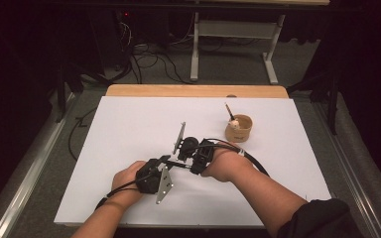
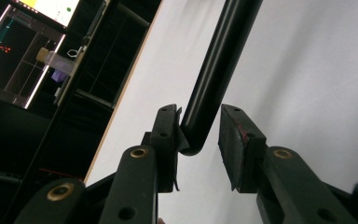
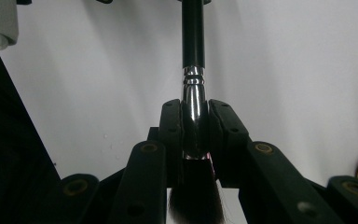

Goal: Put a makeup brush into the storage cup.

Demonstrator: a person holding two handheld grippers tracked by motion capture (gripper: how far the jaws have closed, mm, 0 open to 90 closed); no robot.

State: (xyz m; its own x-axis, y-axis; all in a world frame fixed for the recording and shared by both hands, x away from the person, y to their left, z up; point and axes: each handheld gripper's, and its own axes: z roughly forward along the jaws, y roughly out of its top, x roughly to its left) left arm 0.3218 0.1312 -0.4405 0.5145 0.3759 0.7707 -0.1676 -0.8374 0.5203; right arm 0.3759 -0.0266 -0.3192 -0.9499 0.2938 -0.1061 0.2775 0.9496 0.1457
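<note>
While my right claw (image 3: 195,135) pinched the brush (image 3: 193,56) by its metal collar above the desk (image 1: 129,124), its handle ran straight between my left claw's (image 2: 200,135) spread jaws.

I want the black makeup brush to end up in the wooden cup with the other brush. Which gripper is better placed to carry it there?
Right. The right gripper is shut on the black makeup brush's metal ferrule and sits nearer the round wooden cup. The left gripper is open around the handle's end.
</note>
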